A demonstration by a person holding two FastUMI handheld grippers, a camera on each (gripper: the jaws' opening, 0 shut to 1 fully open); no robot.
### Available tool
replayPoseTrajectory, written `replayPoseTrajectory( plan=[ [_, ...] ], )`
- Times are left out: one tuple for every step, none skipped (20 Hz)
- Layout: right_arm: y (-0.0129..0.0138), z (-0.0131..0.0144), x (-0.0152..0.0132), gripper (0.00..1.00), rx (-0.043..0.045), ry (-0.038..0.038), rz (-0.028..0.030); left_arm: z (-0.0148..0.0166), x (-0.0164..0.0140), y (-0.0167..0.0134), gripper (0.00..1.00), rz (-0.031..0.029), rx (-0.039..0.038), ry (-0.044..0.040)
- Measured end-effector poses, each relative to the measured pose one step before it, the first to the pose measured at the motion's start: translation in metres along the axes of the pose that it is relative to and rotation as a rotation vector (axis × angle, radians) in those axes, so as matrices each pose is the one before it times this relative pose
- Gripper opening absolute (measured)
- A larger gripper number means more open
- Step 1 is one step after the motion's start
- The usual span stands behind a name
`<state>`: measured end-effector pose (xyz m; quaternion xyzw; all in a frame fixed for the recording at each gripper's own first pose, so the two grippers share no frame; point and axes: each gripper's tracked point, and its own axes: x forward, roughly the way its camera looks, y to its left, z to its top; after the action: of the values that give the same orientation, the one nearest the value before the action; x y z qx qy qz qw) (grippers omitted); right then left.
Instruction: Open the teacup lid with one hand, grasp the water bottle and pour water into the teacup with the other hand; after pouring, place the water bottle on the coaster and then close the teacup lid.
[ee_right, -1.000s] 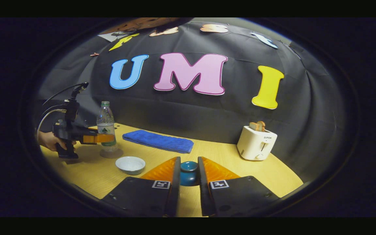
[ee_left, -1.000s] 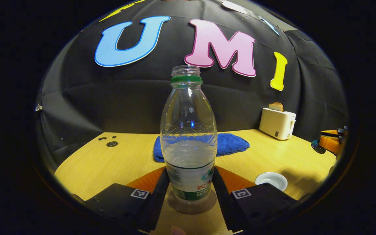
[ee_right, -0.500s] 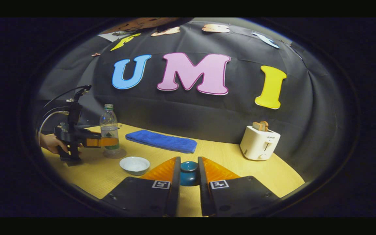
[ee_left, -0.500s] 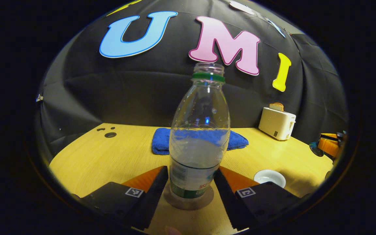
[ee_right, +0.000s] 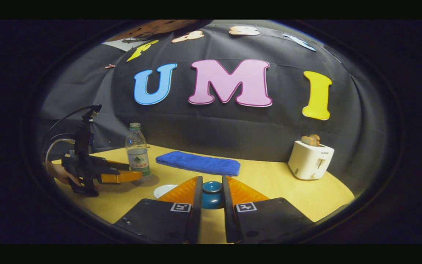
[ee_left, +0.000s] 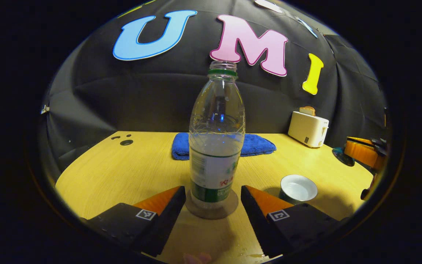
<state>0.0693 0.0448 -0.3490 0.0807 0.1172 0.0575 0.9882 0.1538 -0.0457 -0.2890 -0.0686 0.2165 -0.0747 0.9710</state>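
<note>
Left gripper (ee_left: 211,205) has released the water bottle (ee_left: 216,146) onto its coaster (ee_left: 211,209), jaws apart; right gripper (ee_right: 211,200) stays clamped on the teacup lid (ee_right: 211,194), so closing remains.

Open worktop (ee_left: 123,172) lies left of the water bottle (ee_left: 216,139), which stands upright on its coaster (ee_left: 212,209) between the spread fingers of the left tool (ee_left: 213,205), untouched. Teacup (ee_left: 298,189) blocks the near right. Blue towel (ee_left: 249,145) and toaster (ee_left: 308,128) line the back edge.
</note>
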Motion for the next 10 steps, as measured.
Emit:
replayPoseTrajectory(
  plan=[
    [0.00796, -0.00212, 0.00515, 0.27, 0.0115, 0.00385, 0.01606, -0.00299, -0.00526, 0.00032, 0.95, 0.00642, -0.00207, 0.00826],
    [0.00823, -0.00201, 0.00488, 0.24, 0.00824, 0.00277, 0.01485, -0.00258, -0.00568, 0.00228, 0.95, 0.00978, -0.00426, 0.0034],
    [0.00701, -0.002, 0.00493, 0.25, 0.00537, 0.00365, 0.01347, -0.00209, -0.0068, 0.00008, 0.95, 0.00325, -0.00343, 0.00107],
    [0.00643, -0.00218, 0.00467, 0.29, 0.00283, 0.0041, 0.0129, -0.00216, -0.00669, 0.00149, 0.95, 0.00756, -0.00041, 0.00073],
    [0.00663, -0.00256, 0.00441, 0.29, 0.00443, 0.00437, 0.01272, -0.00161, -0.00657, 0.00172, 0.95, 0.00832, 0.00312, 0.00104],
    [0.0057, -0.00257, 0.00463, 0.29, 0.00721, 0.00468, 0.01027, -0.00085, -0.00534, 0.00185, 0.95, 0.00627, 0.00891, -0.00086],
    [0.00422, -0.00356, 0.00404, 0.29, 0.00781, 0.00756, 0.00807, 0.00074, -0.00547, 0.00234, 0.95, 0.00562, 0.01382, -0.00291],
    [0.00316, -0.00294, 0.00436, 0.34, 0.00489, 0.00558, 0.00361, 0.00186, -0.00461, 0.00163, 0.95, 0.0029, 0.01573, -0.00572],
    [0.00282, -0.00325, 0.00343, 0.29, 0.0037, 0.00601, 0.00333, 0.00408, -0.00322, 0.0025, 0.95, 0.0041, 0.01633, -0.00943],
    [0.0022, -0.00316, 0.00355, 0.29, 0.00271, 0.00709, 0.00152, 0.0042, -0.00188, 0.00244, 0.95, 0.00425, 0.01392, -0.01152]
  ],
)
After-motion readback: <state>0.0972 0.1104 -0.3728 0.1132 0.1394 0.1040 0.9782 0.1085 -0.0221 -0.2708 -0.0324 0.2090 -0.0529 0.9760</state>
